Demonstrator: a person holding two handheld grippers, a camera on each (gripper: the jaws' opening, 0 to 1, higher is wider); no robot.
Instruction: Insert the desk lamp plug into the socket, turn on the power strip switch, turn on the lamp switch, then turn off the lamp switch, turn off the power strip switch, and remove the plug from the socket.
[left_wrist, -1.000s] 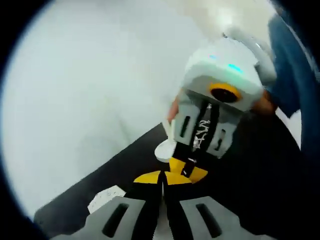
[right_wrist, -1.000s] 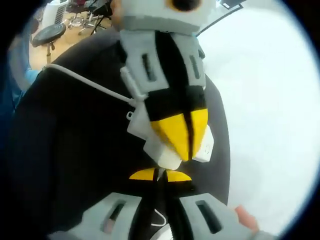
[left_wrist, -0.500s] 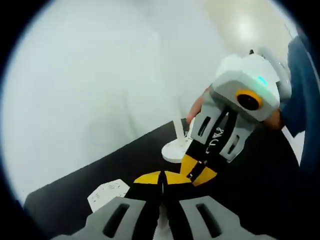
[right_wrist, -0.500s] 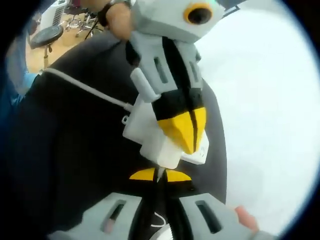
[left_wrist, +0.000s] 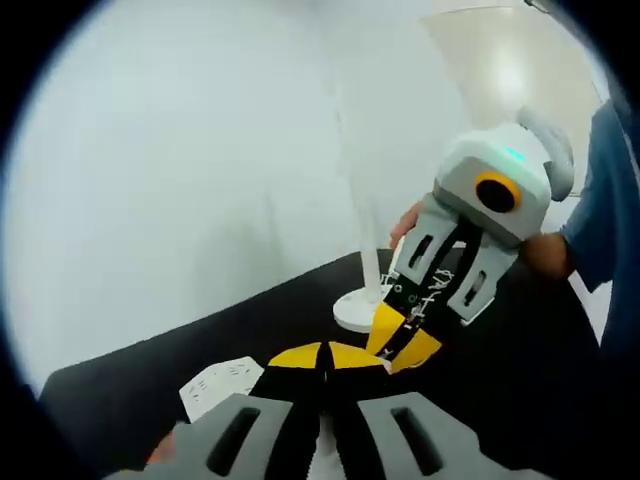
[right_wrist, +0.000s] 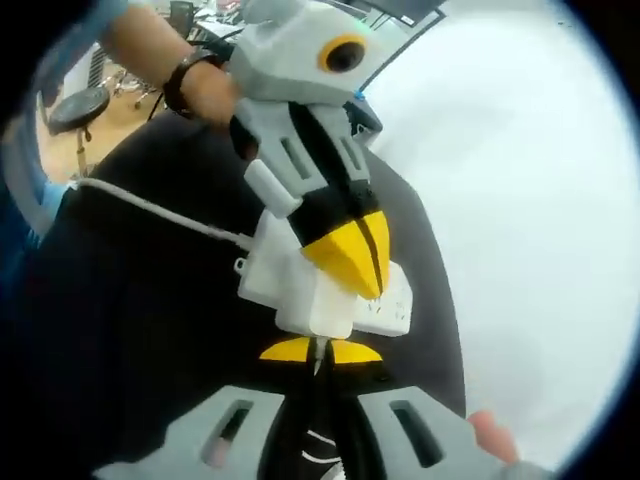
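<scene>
A white power strip (left_wrist: 218, 385) (right_wrist: 290, 300) lies on a black table (left_wrist: 520, 400) (right_wrist: 130, 330), its white cord (right_wrist: 150, 208) trailing away. The white desk lamp stands behind it, with base (left_wrist: 355, 312), thin pole (left_wrist: 365, 230) and pale shade (left_wrist: 500, 50). My left gripper (left_wrist: 325, 355) (right_wrist: 372, 272) is shut with nothing between its yellow tips, and hangs just over the strip. My right gripper (right_wrist: 320, 352) (left_wrist: 402, 340) is also shut, facing the left one close to the lamp base. I cannot make out the plug or the switches.
A white wall (left_wrist: 180, 150) rises right behind the table's far edge. A person's hand with a wristwatch (right_wrist: 188, 85) holds the left gripper, and a blue sleeve (left_wrist: 610, 230) is at the right. Stools and office floor (right_wrist: 85, 95) lie beyond the table.
The two grippers have drawn apart. In the right gripper view the left gripper has risen and tilted, uncovering more of the strip. The left gripper view has swung up, bringing the lamp pole and shade into view.
</scene>
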